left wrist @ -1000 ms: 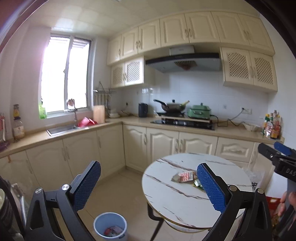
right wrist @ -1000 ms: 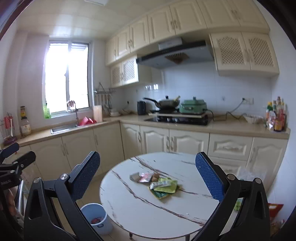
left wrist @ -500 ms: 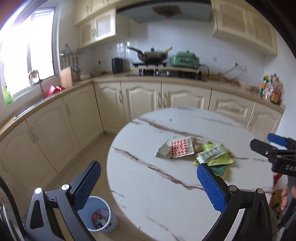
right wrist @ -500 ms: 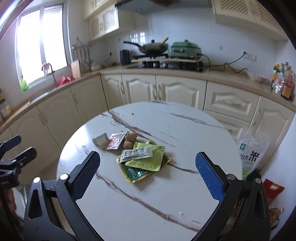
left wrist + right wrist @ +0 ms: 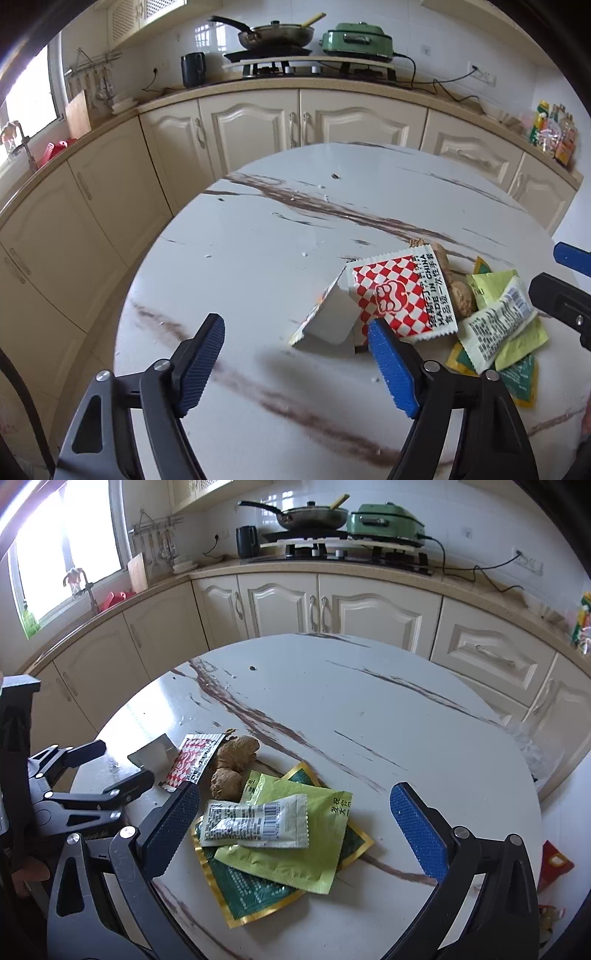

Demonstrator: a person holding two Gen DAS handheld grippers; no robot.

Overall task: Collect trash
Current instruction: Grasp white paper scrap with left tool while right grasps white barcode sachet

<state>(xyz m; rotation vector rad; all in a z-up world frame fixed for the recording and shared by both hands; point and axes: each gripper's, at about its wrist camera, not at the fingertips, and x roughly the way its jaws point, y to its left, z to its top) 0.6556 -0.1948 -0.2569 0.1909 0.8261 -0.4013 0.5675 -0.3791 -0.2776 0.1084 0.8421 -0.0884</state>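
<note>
A pile of trash lies on the round marble table (image 5: 280, 236). It holds a folded silver wrapper (image 5: 330, 319), a red-checked packet (image 5: 399, 295), a ginger piece (image 5: 232, 764), a white sachet (image 5: 258, 821) and green packets (image 5: 295, 856). My left gripper (image 5: 293, 325) hovers low with its jaws closing. The silver wrapper sits just ahead between the fingertips, and neither pad touches it. My right gripper (image 5: 293, 794) stands wide open above the white sachet and green packets, holding nothing. The left gripper (image 5: 125, 760) also shows at the left of the right wrist view.
Cream cabinets (image 5: 251, 129) and a counter wrap around behind the table, with a stove, a pan (image 5: 275, 35) and a green cooker (image 5: 356, 38) on top. A clear bag (image 5: 532, 749) and a red packet (image 5: 554, 860) lie on the floor to the right.
Both grippers have dropped and tilted down from looking across the kitchen to hovering over the table's trash pile. The left jaws have narrowed. The floor bin has left the view.
</note>
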